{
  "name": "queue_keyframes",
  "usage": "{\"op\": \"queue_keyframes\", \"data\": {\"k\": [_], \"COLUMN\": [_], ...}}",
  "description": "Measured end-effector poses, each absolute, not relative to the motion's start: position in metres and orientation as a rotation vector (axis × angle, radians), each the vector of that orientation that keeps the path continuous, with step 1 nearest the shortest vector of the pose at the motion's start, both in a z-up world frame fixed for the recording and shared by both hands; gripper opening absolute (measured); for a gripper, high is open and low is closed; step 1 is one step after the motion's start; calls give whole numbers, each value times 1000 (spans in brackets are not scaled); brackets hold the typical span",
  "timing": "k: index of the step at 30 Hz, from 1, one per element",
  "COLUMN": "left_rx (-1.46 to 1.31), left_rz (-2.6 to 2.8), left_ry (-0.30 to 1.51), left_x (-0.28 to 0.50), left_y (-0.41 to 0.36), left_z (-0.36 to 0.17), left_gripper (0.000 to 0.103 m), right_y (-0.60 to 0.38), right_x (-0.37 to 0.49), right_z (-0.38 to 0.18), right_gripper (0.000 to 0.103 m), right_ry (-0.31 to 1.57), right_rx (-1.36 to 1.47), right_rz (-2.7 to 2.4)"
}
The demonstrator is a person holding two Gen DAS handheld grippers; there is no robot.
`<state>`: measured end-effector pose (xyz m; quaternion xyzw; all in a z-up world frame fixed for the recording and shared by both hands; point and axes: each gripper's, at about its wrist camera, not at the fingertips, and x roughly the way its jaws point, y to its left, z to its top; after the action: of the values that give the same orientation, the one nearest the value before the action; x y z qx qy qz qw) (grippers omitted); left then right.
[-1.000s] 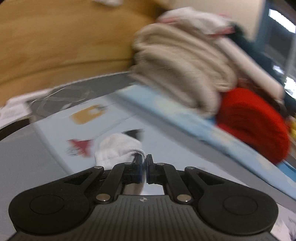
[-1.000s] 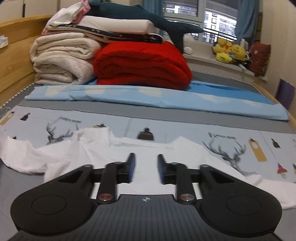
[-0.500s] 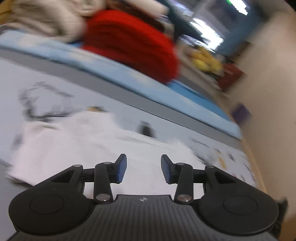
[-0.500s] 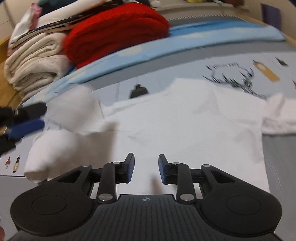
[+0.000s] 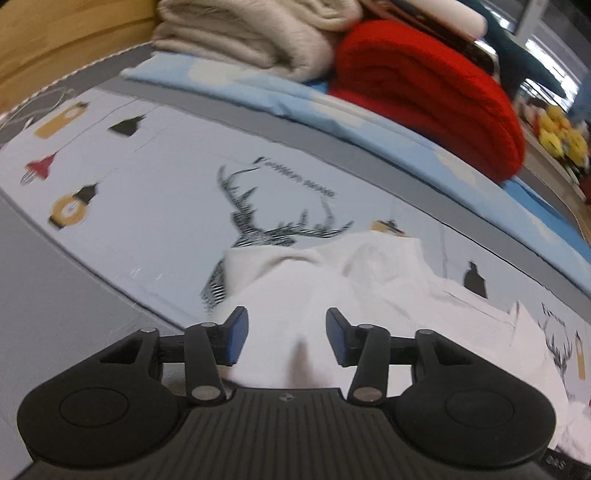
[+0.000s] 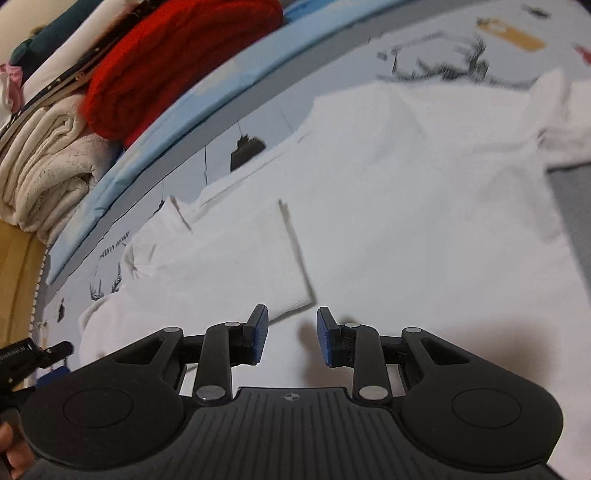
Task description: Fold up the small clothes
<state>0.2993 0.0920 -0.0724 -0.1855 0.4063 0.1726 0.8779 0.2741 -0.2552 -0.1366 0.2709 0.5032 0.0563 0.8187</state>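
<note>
The bed [image 6: 565, 221], patterned with deer, fills both views. My white shirt [image 6: 406, 177] lies spread mid-frame, one sleeve folded inward. My left gripper [image 5: 284, 334] is opening, holding nothing; my right gripper [image 6: 290, 334] hovers parted and empty above the cloth.

Place: a bedroom in a home.
Bed: pale printed sheet with stag heads and hanging lamps [image 5: 155, 206], bordered by a grey mattress edge [image 5: 55, 295].
Frame: light wooden bed board [image 5: 66, 40] along one side.
Bedding store: folded cream fleece blanket [image 5: 251, 33], folded red knitted blanket [image 5: 432, 92] and a flat light-blue quilt [image 5: 369, 122] stacked at the far end of the bed.
Toys: yellow plush toys [image 5: 561, 136], blurred, beyond the stack.
Laundry: white cotton garment [image 6: 406, 192] spread on the sheet.
</note>
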Motion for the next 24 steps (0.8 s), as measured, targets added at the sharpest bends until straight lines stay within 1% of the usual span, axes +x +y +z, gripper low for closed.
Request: {"op": "queue_keyframes", "data": {"k": [7,15,17,19,22,24], "left_rx": [-314,-359,-360,-358,-363,-388], "left_rz": [302,322,323,322,331,349], "left_ry": [840,850,850,851,850,841], "left_x": [294,297,297,297,297,296], "left_y": [79,96,97,98,102,110], "left_z": [-62,-62,-61,-61,-61,-60], "left_gripper": [54,54,54,54,54,54], "right_y": [-242,-237,-236,-236,-237,-235], "right_x": [290,299,299,300,300,300], "right_z": [-149,-158,-159,-158,-153,-144], "right_gripper": [30,30,26,10,3,3], "right_ry": [1105,1127,1112,1097,1057,1016], "right_rx": [617,624,604,584,577,549], "right_rz": [91,48,48,33,51,77]}}
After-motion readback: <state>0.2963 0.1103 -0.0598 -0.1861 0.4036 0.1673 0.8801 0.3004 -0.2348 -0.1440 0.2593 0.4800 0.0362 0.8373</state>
